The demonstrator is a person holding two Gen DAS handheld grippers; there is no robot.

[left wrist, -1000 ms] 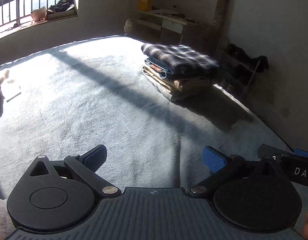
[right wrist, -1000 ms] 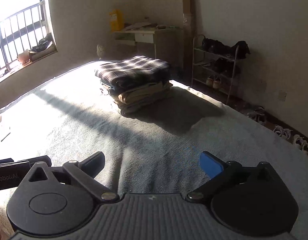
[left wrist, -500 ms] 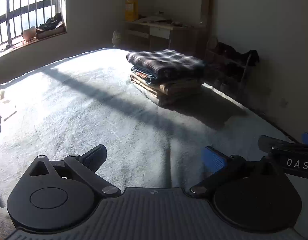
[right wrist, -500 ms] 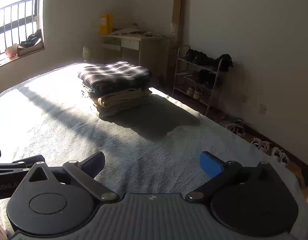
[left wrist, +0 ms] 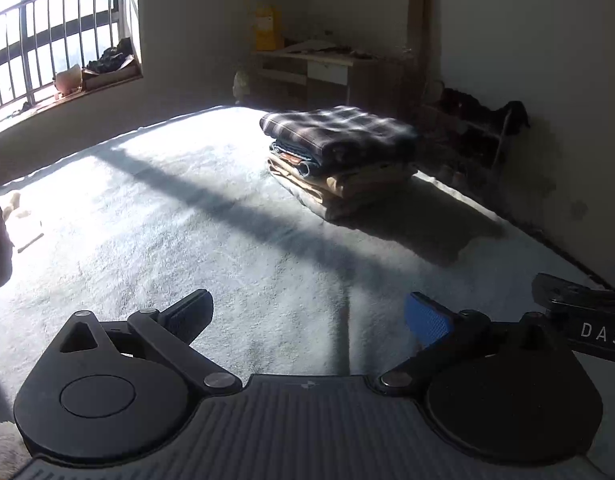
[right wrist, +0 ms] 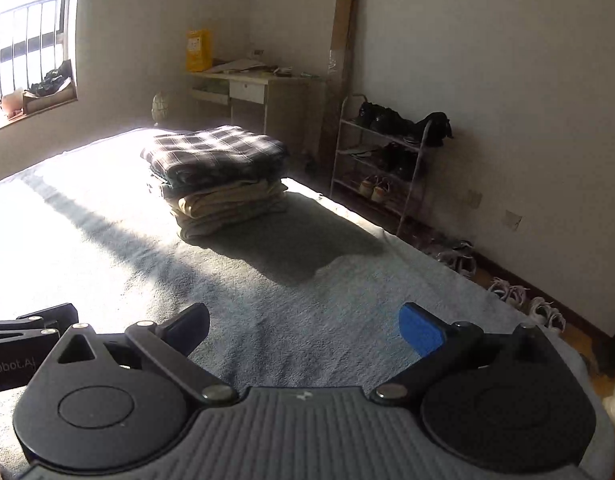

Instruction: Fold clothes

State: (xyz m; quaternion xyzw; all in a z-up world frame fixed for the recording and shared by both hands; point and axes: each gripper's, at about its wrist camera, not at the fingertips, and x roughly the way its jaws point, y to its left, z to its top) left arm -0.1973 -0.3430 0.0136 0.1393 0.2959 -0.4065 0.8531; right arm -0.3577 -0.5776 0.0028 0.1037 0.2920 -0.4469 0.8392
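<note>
So the bed (right wrist: 347, 288) is mostly bare, with the folded stack (right wrist: 215, 176) parked at its far side, probably to free up folding room. Both grippers, left (left wrist: 307, 316) and right (right wrist: 303, 324), hover wide open near us, holding nothing.

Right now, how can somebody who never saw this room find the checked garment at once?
Look at the grey blanket covering the bed, toward its far end near the desk. A stack of folded clothes sits there. The plaid garment is its top layer, dark with pale checks, above denim and beige pieces.
</note>
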